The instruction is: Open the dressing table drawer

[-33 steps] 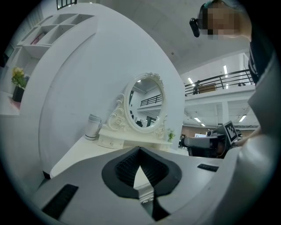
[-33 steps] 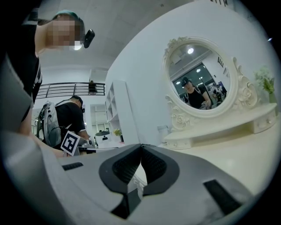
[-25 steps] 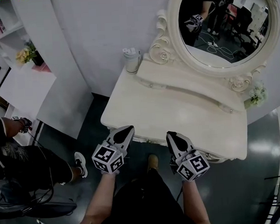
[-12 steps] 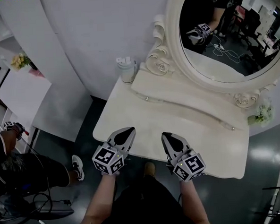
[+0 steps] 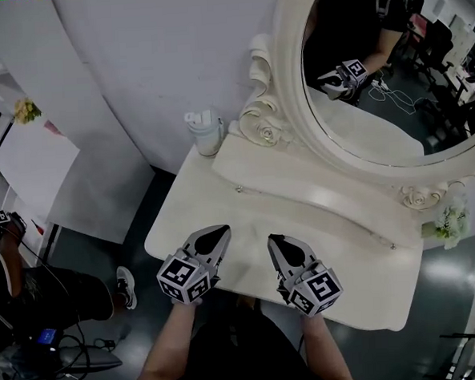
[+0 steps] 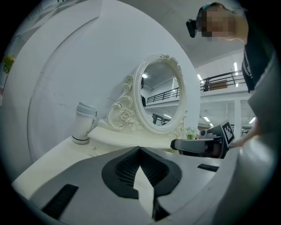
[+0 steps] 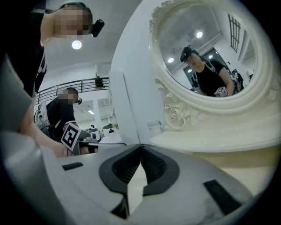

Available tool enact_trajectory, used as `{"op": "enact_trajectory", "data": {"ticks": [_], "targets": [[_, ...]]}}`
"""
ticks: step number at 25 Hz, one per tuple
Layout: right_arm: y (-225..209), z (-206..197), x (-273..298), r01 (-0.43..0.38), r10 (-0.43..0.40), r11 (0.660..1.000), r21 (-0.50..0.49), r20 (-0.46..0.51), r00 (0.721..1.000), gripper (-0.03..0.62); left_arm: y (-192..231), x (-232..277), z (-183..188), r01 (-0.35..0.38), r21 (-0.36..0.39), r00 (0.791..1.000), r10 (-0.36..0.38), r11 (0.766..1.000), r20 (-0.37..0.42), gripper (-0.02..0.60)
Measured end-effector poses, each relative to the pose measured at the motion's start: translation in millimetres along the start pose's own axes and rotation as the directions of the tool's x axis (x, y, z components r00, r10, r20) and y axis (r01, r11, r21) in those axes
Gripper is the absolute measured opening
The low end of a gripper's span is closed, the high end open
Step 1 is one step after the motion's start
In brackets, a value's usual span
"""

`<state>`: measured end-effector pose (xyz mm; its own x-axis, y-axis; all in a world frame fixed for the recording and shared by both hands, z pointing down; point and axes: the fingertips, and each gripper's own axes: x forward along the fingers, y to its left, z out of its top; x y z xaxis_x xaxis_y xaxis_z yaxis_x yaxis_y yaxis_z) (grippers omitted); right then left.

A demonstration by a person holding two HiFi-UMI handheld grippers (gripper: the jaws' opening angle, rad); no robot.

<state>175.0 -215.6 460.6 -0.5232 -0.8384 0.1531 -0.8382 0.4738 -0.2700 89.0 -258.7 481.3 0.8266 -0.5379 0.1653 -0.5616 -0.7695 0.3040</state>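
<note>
The cream dressing table (image 5: 183,221) stands against the white wall with an oval mirror (image 5: 362,129) on it. Its raised back shelf (image 5: 302,193) carries two small knobs (image 5: 239,189). No drawer front below the tabletop's near edge shows in any view. My left gripper (image 5: 221,229) hovers shut and empty over the near part of the tabletop, and its jaw tips (image 6: 139,148) meet. My right gripper (image 5: 273,241) hangs beside it, also shut and empty, its tips (image 7: 141,145) together. Both point toward the mirror.
A white lidded cup (image 5: 206,131) stands at the table's back left corner. A small flower bunch (image 5: 450,222) sits at the right end of the shelf. A second person (image 5: 35,294) sits at the left over floor cables. A white shelf unit (image 5: 27,158) stands left.
Both grippers have moved forward together, from in front of the table's near edge to over the tabletop. The table and mirror now sit closer in the head view.
</note>
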Motion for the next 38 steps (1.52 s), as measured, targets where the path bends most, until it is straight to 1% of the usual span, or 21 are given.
{"op": "enact_trajectory", "data": {"ticks": [7, 11, 20, 23, 24, 25, 27, 31, 35, 38], "targets": [[-20.3, -8.1, 20.3, -0.043, 0.044, 0.999, 0.026, -0.014, 0.999, 0.005, 7.0, 27.4, -6.8, -0.013, 0.013, 1.000, 0.014, 1.000, -0.014, 0.008], [-26.0, -15.4, 32.9, -0.056, 0.057, 0.997, 0.048, -0.026, 0.998, 0.005, 13.6, 39.4, -14.3, -0.016, 0.021, 0.999, 0.017, 1.000, -0.041, 0.008], [-49.0, -35.6, 65.1, -0.038, 0.042, 0.996, 0.079, -0.056, 0.998, 0.006, 37.3, 77.1, -30.6, 0.005, 0.005, 0.997, -0.004, 1.000, -0.075, 0.009], [-54.6, -45.2, 71.8, -0.026, 0.034, 0.995, 0.092, -0.076, 0.997, 0.005, 47.9, 85.4, -37.0, -0.004, 0.002, 0.995, 0.004, 1.000, -0.096, 0.011], [-56.2, -48.0, 73.9, -0.022, 0.030, 0.995, 0.097, -0.083, 0.996, 0.005, 51.7, 87.8, -39.2, -0.009, 0.000, 0.994, 0.009, 1.000, -0.106, 0.022], [-57.9, -50.3, 76.3, -0.017, 0.026, 0.995, 0.102, -0.089, 0.996, 0.005, 55.8, 90.3, -41.1, -0.015, -0.002, 0.993, 0.014, 1.000, -0.114, 0.061], [-60.5, -54.0, 82.1, -0.008, 0.019, 0.994, 0.108, -0.095, 0.995, 0.005, 64.9, 95.4, -44.2, -0.033, -0.008, 0.991, 0.032, 0.999, -0.128, 0.067], [-59.8, -59.7, 92.5, -0.003, 0.015, 0.993, 0.119, -0.102, 0.995, 0.005, 79.3, 104.5, -50.7, -0.076, -0.020, 0.984, 0.072, 0.997, -0.162, 0.132], [-60.7, -63.9, 97.8, 0.010, 0.003, 0.994, 0.113, -0.115, 0.993, 0.006, 90.1, 116.3, -52.0, -0.120, 0.005, 0.974, 0.119, 0.993, -0.193, 0.137], [-61.9, -66.0, 97.4, 0.019, -0.005, 0.993, 0.112, -0.122, 0.992, 0.005, 95.0, 124.6, -52.2, -0.137, 0.022, 0.967, 0.139, 0.990, -0.212, 0.143]]}}
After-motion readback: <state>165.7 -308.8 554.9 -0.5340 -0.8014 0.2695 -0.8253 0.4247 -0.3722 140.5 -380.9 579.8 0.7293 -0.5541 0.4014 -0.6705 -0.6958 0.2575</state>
